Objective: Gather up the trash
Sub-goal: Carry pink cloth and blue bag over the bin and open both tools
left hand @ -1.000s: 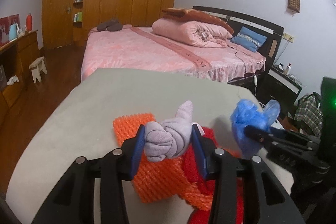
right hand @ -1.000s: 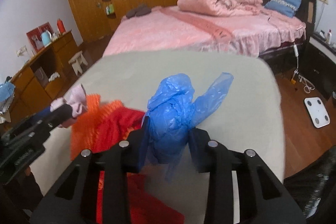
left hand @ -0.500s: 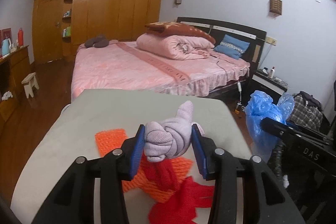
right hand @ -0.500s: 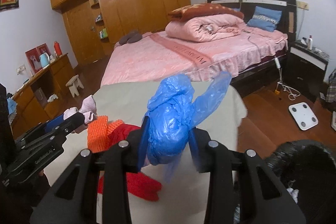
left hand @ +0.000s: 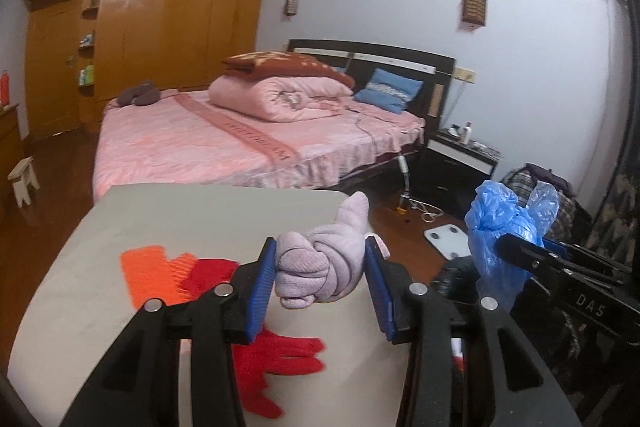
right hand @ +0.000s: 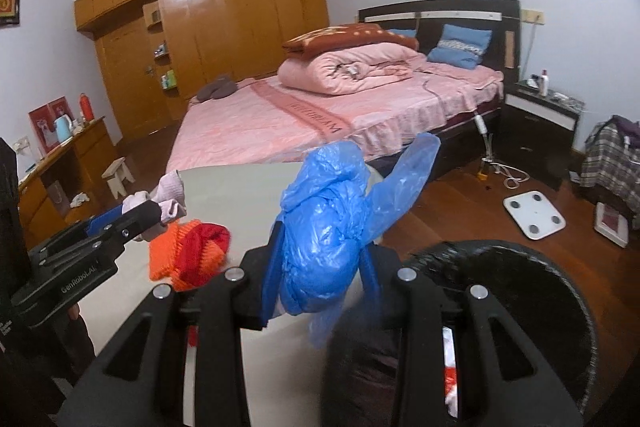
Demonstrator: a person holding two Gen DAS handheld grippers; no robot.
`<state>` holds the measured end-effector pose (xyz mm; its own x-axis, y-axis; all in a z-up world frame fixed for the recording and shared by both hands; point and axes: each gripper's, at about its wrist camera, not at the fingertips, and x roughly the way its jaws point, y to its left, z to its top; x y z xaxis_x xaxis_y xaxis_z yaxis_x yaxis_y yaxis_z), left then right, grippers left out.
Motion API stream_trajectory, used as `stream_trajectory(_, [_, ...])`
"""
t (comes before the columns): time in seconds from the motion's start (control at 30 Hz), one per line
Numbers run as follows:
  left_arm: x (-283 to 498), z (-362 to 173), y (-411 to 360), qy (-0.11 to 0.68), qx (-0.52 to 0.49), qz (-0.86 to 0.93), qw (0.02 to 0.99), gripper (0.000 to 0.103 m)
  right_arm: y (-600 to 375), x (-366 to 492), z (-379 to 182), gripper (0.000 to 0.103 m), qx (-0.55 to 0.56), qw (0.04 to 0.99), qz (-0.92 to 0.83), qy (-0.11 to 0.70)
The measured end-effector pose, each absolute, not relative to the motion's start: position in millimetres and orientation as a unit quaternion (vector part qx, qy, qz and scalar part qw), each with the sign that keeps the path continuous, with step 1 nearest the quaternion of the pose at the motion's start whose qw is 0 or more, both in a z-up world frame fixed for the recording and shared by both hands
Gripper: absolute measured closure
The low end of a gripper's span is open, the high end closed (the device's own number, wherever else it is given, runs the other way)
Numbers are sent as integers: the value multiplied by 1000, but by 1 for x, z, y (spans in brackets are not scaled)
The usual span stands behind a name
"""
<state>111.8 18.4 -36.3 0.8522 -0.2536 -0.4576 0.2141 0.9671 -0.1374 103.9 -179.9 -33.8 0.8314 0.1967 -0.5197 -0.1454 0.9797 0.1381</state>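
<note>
My left gripper is shut on a rolled pale pink sock, held above the grey table. My right gripper is shut on a crumpled blue plastic bag, held near the table's right edge beside the black trash bin. The bag also shows in the left wrist view, and the sock in the right wrist view. An orange knit cloth and red gloves lie on the table.
A pink bed with folded quilts stands behind the table. A black nightstand, a white scale and cables are on the wooden floor at right. A wooden wardrobe and a small stool are at the back left.
Both grippers have lifted and swung right with their loads. The black bin has come into the right wrist view, and the cloth and gloves have slid down and left.
</note>
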Motion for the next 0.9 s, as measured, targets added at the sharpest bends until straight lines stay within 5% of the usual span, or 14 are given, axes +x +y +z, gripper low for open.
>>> stream_trajectory(0.73, [104,-54,-124,265,2,-284,922,59,-294,41,-63,67,55,953,-43,295])
stream_trajectory(0.8, [107,-57,-134,271,3,-302,914,58,-301,40,-66,63,56,952,-53,297])
stream_trajectory(0.9, [109,-61,-147,274,9,-320,907,44,-310,38,-70,39,55,949,-75,300])
